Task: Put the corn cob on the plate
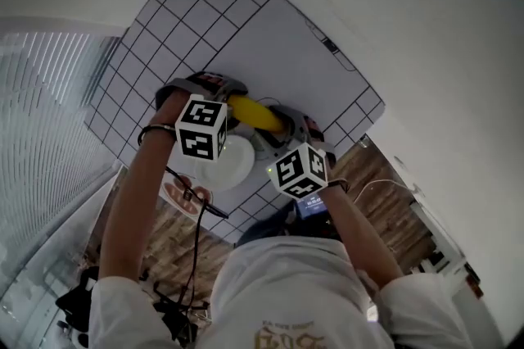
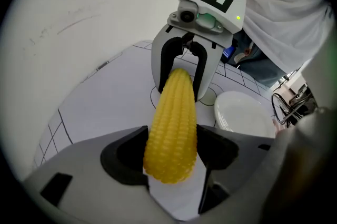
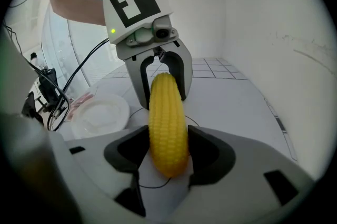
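Step in hand: carrying. The corn cob point(image 1: 255, 116) is gripped at both ends and, as judged from the gripper views, is held clear of the gridded mat point(image 1: 270, 36); it is not yet on the plate point(image 1: 233, 167).
Next move: judged to be a joint shift of both grippers toward the plate, keeping the cob level, then a lowering onto the plate's centre before either grip is let go. Releasing one end early could let the cob swing or roll off the rim.
Left gripper point(image 1: 214, 87): jaws set wide and pressed against the flanks of the cob's thick, rounded end. In the left gripper view the cob point(image 2: 172, 128) fills the gap of the left gripper point(image 2: 171, 152), its blunt tip nearest the camera.
Plate: white, empty, resting on the mat just beside and below the cob; it shows at right in the left gripper view point(image 2: 243, 111) and at left in the right gripper view point(image 3: 100, 112).
Corn cob: spans the space between the two grippers, end to end, over a circle outline drawn on the mat.
Right gripper point(image 1: 288, 126): jaws likewise wide and clamped on the opposite end; in the right gripper view the cob point(image 3: 167, 123) sits centred between the pads of the right gripper point(image 3: 166, 153) and runs away into the left gripper point(image 3: 160, 89).
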A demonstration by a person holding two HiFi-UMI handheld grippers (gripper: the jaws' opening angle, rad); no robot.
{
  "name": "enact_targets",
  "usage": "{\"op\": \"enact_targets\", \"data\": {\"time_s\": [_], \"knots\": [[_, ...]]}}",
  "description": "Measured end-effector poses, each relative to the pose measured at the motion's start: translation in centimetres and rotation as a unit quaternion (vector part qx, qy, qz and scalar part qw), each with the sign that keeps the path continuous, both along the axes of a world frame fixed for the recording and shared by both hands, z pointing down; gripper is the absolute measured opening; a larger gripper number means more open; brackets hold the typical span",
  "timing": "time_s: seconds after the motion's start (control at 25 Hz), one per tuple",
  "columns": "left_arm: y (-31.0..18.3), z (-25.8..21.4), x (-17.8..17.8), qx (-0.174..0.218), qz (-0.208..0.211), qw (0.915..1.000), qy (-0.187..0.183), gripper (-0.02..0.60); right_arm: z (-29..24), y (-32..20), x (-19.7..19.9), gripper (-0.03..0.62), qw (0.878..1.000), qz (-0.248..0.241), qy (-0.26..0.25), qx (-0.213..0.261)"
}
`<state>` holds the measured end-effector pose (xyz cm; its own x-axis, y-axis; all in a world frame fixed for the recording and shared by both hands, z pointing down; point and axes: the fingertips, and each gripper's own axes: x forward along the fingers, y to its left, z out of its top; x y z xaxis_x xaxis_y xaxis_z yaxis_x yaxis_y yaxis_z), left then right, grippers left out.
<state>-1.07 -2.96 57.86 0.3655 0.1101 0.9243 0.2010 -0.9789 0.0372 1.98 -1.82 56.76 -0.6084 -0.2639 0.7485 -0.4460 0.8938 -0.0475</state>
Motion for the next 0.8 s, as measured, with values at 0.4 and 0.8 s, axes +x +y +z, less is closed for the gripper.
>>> {"op": "enact_targets", "data": {"time_s": [0.4,0.8], "knots": [[-0.1,0.0,-0.1,0.005,0.01,0.9992,-0.039,0.273,0.1,-0.2,-0.1,0.23,1.0,-0.02,0.011,-0.009],[-0.4,-1.4,0.2,0.029,-0.033,0.9974,-0.058,0.268,-1.2,-0.8,0.3,0.23,0.997,-0.068,0.023,0.013]]}}
